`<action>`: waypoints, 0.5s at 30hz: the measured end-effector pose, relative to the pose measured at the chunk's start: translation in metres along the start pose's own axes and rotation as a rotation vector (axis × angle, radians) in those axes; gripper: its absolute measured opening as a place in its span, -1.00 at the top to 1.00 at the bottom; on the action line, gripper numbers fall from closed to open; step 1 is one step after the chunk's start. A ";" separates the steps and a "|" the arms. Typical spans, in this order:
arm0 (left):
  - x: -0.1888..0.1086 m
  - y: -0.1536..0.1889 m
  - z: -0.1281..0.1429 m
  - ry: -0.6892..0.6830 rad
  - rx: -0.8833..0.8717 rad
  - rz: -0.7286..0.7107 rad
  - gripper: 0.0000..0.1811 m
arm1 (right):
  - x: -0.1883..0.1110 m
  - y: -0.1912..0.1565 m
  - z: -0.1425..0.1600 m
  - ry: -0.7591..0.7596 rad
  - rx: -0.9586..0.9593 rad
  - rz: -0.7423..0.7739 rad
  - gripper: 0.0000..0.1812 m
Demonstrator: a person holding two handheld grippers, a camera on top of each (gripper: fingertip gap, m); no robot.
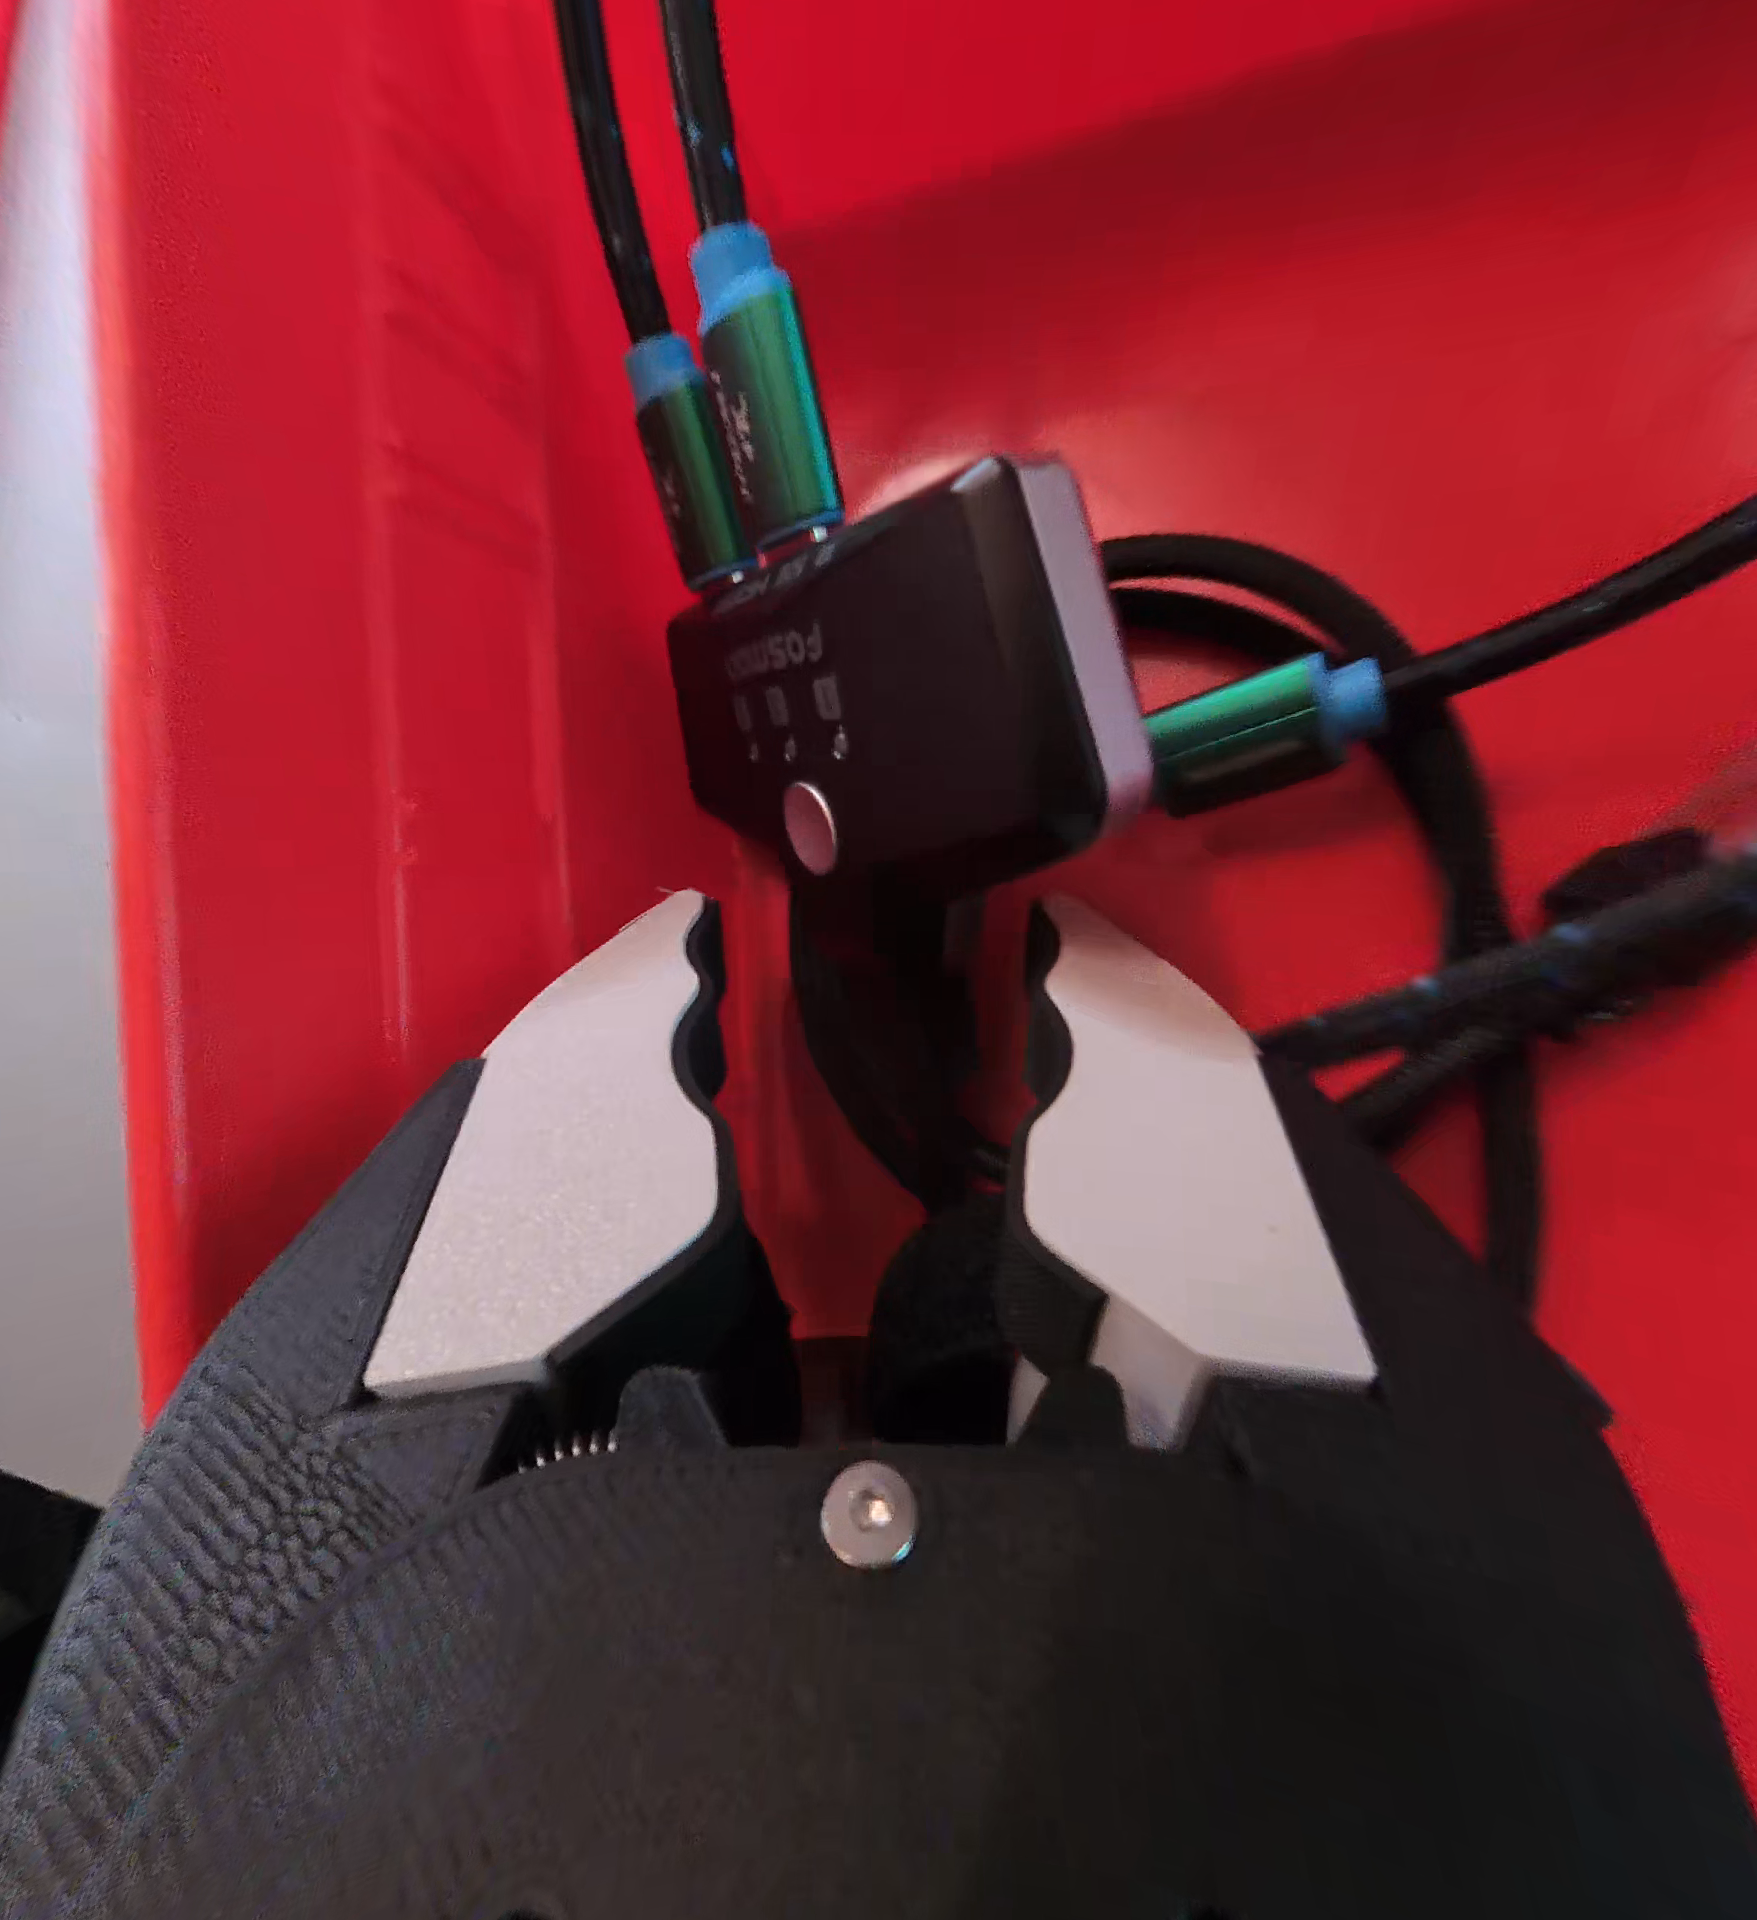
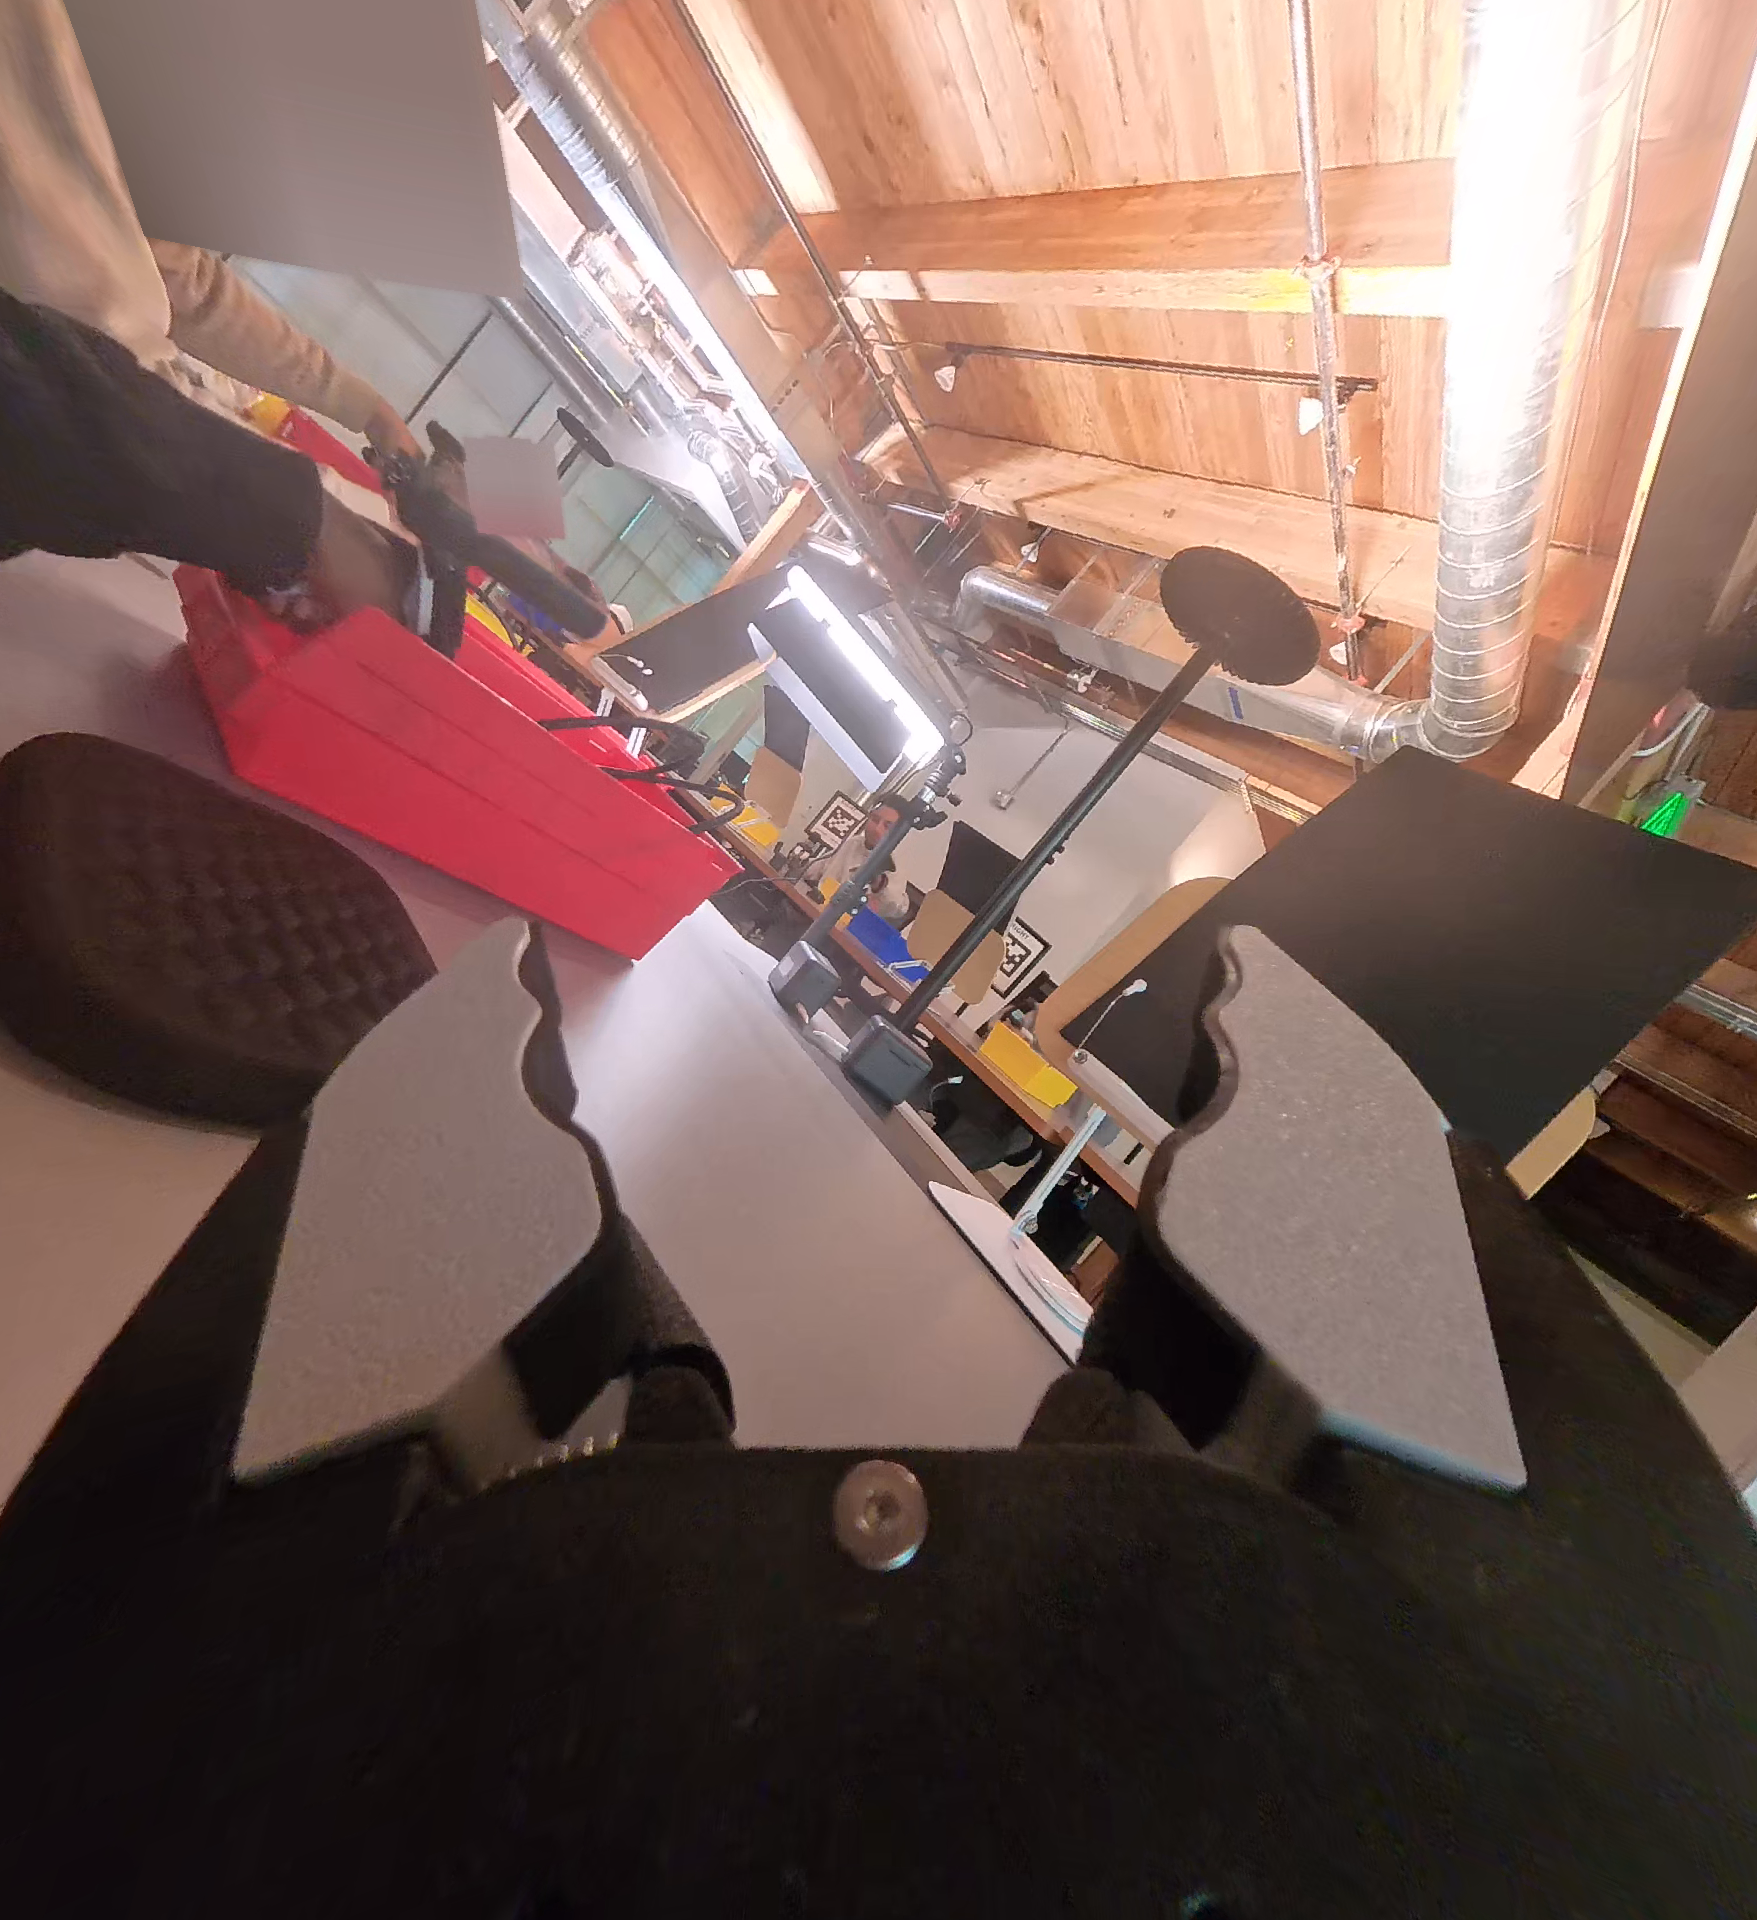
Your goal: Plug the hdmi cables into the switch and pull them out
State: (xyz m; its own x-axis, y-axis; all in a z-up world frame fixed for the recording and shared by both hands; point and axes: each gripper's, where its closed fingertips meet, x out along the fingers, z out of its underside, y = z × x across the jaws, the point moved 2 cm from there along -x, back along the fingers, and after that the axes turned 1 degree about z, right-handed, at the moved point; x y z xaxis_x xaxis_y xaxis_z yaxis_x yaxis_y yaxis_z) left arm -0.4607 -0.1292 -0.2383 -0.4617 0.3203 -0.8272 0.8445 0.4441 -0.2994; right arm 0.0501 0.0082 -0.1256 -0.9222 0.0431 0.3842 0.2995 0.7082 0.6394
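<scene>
In the red bin (image 1: 1373,312), my left gripper (image 1: 874,914) has its jaws partly apart around the black lead (image 1: 874,1039) hanging off the switch's near end; can't tell if they grip it. Switch (image 1: 895,686) sits just past the fingertips. Two green-shelled HDMI plugs (image 1: 739,457) seated on its far side, a third plug (image 1: 1258,722) meeting its right end, more black cable (image 1: 1456,831) looped behind. My right gripper (image 2: 874,956) is off over the grey table (image 2: 749,1195), jaws wide apart, empty, beside a black pad (image 2: 178,925).
</scene>
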 end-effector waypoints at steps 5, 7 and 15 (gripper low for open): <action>0.006 0.000 -0.003 -0.005 0.075 -0.044 0.62 | 0.001 -0.003 0.002 -0.012 -0.016 -0.014 -0.27; -0.004 -0.003 -0.010 0.076 0.104 -0.129 0.64 | 0.001 -0.003 0.002 -0.016 -0.020 -0.016 -0.27; -0.133 -0.016 -0.051 0.595 0.238 -0.584 0.68 | 0.001 -0.004 0.004 -0.023 -0.022 -0.021 -0.26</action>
State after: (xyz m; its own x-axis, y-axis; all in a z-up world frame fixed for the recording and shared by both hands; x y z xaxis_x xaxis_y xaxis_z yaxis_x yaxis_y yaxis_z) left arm -0.4268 -0.1362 -0.0993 -0.8485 0.5095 -0.1432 0.4312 0.5087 -0.7452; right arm 0.0467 0.0080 -0.1301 -0.9336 0.0449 0.3555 0.2854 0.6932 0.6618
